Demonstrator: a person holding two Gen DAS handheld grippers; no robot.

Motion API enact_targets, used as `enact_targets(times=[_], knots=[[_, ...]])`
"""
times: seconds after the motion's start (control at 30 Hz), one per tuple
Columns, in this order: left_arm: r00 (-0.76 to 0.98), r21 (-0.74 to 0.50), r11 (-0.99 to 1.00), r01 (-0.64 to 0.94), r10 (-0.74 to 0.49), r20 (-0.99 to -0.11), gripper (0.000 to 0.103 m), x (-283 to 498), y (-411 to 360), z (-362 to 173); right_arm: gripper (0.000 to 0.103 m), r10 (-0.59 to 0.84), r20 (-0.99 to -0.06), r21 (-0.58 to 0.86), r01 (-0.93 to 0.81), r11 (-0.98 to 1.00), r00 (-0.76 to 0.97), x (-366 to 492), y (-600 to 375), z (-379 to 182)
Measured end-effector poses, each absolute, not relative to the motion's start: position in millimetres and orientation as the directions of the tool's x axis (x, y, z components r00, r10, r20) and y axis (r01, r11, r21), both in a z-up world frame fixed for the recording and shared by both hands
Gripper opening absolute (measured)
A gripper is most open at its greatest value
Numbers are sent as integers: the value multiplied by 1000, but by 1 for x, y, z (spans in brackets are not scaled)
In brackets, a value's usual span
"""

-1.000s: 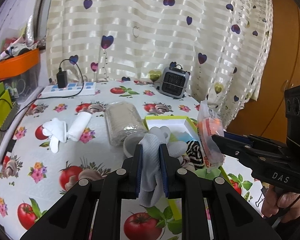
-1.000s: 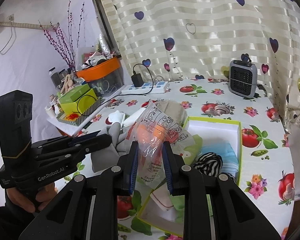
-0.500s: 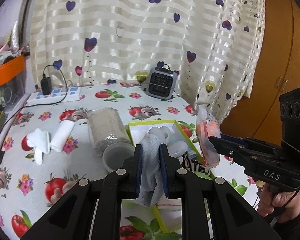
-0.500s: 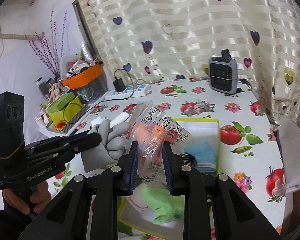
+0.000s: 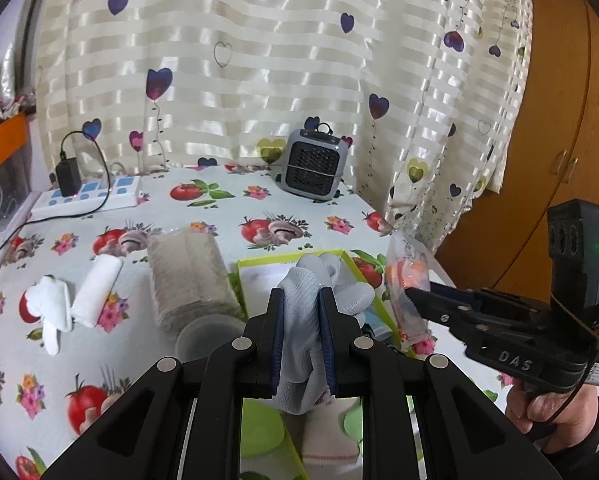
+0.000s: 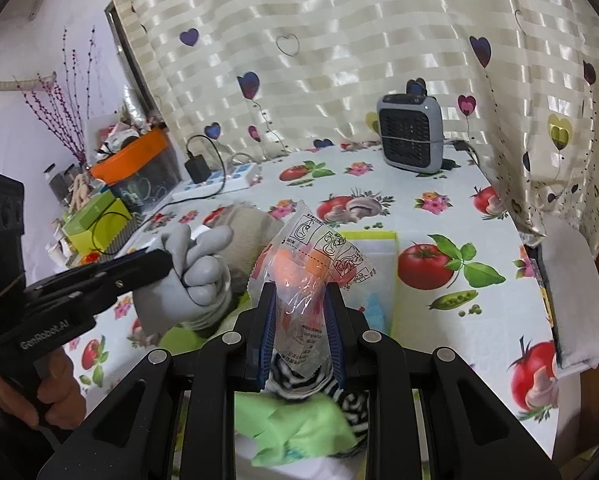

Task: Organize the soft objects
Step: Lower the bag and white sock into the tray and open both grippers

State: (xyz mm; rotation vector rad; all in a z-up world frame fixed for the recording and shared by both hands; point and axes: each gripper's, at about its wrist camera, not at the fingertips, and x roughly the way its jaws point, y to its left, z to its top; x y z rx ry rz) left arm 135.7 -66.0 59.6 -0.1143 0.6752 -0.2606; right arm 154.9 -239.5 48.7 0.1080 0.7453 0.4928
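My left gripper is shut on a grey work glove and holds it above the green-rimmed box. The glove also shows in the right wrist view. My right gripper is shut on a clear plastic packet with orange pieces inside, also above the box; the packet shows in the left wrist view too. In the box lie a green cloth, a zebra-striped item and a blue item.
On the tomato-print tablecloth lie a beige rolled towel, a white roll, a white sock and a small cup. A grey heater and power strip stand at the back by the curtain.
Both grippers have risen and moved forward over the box, each keeping its hold. The table and box now sit lower in both views.
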Motion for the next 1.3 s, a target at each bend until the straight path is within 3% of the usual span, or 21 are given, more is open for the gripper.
enact_targets(times=[0.87, 1.13, 1.3], knots=[[689, -191, 967, 166, -252, -680, 17, 236, -85, 24, 25, 429, -739, 227, -407, 885, 519, 231, -219, -5], [658, -187, 967, 173, -255, -709, 22, 249, -90, 12, 37, 407, -729, 198, -400, 895, 550, 223, -222, 1], [654, -187, 968, 169, -252, -713, 23, 249, -90, 11, 38, 393, -732, 186, -390, 902, 557, 220, -222, 3]])
